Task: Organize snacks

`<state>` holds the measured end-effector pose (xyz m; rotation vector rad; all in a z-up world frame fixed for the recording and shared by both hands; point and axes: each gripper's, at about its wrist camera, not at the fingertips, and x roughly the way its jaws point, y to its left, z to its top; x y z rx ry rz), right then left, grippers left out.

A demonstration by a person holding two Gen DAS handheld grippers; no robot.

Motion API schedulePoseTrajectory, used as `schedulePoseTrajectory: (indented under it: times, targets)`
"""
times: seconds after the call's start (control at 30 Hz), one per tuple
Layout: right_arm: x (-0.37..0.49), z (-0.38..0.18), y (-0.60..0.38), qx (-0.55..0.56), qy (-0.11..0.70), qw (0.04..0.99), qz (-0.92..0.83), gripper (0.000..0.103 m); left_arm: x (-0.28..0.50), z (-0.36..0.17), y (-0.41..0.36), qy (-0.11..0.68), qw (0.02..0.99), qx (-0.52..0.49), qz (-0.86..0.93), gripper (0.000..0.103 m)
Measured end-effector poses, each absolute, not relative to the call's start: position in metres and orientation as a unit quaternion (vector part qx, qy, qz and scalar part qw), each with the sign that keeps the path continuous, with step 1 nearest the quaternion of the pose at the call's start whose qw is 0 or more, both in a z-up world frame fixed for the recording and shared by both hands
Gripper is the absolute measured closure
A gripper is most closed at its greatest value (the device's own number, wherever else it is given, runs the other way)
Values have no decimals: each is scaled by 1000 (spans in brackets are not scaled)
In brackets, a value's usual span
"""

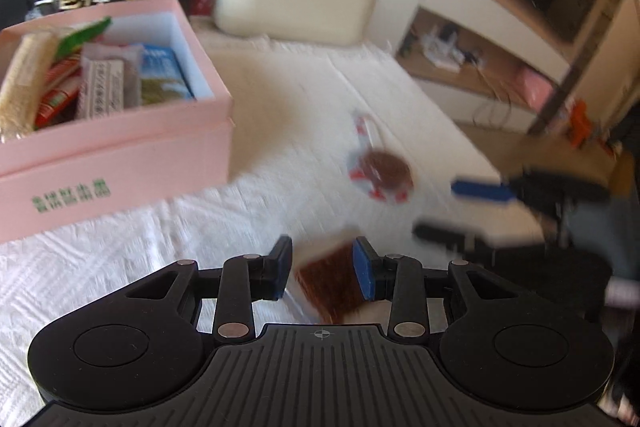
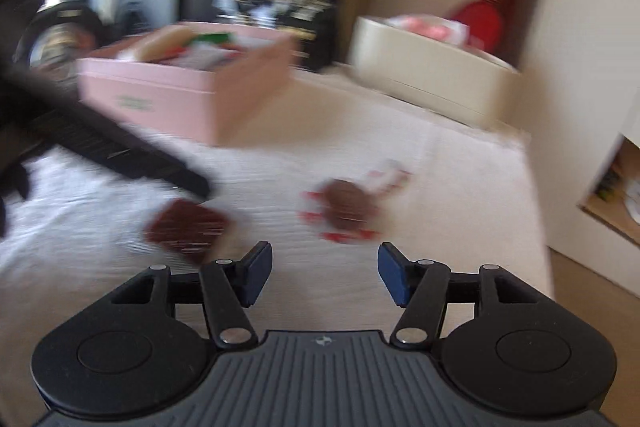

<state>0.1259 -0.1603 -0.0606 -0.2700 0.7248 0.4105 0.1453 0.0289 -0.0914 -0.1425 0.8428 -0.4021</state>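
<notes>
Both grippers point downward at the white textured cloth [image 1: 120, 267]. The left gripper [image 1: 322, 269] straddles a dark-red square snack packet [image 1: 334, 283]; whether its pads press it I cannot tell. The right gripper [image 2: 325, 273] gapes empty, near a round brown wrapped snack [image 2: 348, 205]. Only the left view looks into the far-left pink cardboard box [image 1: 120, 155].

Left gripper [image 1: 322, 267] over white cloth [image 1: 120, 267], brown square snack [image 1: 334, 281] between its parted pads. Round snack [image 1: 382, 173] ahead; filled pink box [image 1: 120, 151] at left.
</notes>
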Motion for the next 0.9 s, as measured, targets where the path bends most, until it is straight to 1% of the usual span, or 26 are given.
schedulePoseTrajectory:
  times: [0.07,0.13,0.17,0.3,0.37,0.4,0.47,0.6,0.73,0.83,0.9]
  targets:
    - [124,-57,-174,-91,355,903,225,44,136,-91,27,401,892,-52,-200,65]
    - [116,-52,-181,-63,356,890,277,43,135,-91,32,402,892,-62,-198,65]
    - [111,-51,-179,-63,358,881,302,41,137,-91,35,401,892,-70,-195,65]
    - [94,-56,-153,-111,356,860,348,40,150,-95,47,402,890,-102,-187,65]
    - [93,-61,-142,-138,354,861,337,39,152,-96,49,403,886,-117,-194,65]
    - [95,-61,-140,-142,351,865,330,36,151,-96,49,405,884,-119,-200,65]
    - [104,-61,-141,-142,351,875,302,36,146,-94,47,408,880,-113,-216,65]
    - [124,-63,-158,-131,355,899,220,36,125,-88,27,408,884,-43,-222,65]
    - [136,-61,-187,-61,374,905,192,36,106,-80,0,380,894,62,-227,65]
    - [141,-63,-202,-30,385,906,175,36,108,-85,-18,380,886,127,-233,64]
    - [143,-67,-208,-18,393,904,167,36,111,-88,-24,371,886,156,-230,60]
